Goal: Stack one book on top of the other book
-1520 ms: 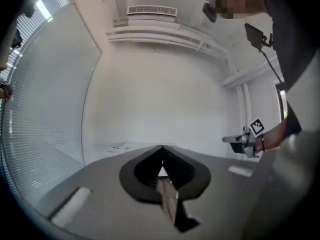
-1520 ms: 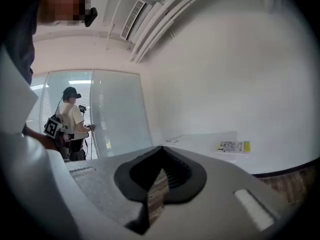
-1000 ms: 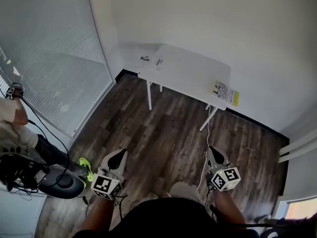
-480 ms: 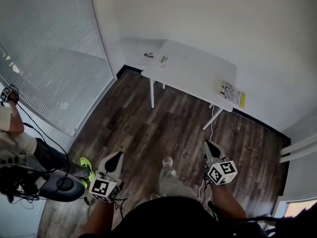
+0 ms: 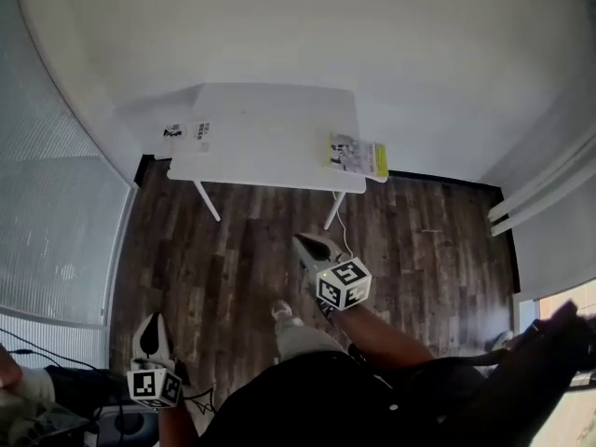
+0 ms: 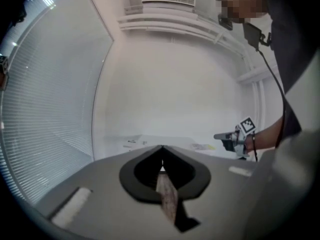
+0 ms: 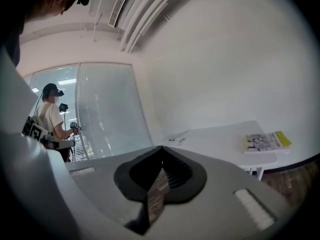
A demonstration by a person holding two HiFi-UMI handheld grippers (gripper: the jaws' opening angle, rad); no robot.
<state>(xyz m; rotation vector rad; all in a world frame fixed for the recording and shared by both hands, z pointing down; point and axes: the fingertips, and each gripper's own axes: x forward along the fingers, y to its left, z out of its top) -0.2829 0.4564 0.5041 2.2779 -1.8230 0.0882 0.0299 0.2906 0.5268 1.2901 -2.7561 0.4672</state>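
Right gripper (image 5: 300, 241) — jaws pressed together, nothing between them. It is carried low and aimed at twelve o'clock, a travelling posture, I judge, since the work is well apart. Left gripper (image 5: 154, 319): likewise closed and empty, at seven o'clock of the right. White table (image 5: 270, 124): twelve o'clock, against the wall. Yellow-edged book (image 5: 358, 155): flat at the table's near right corner (slightly over the edge), at one o'clock. Small printed items (image 5: 186, 133): table's left end, eleven o'clock — whether one is the second book, I cannot tell.
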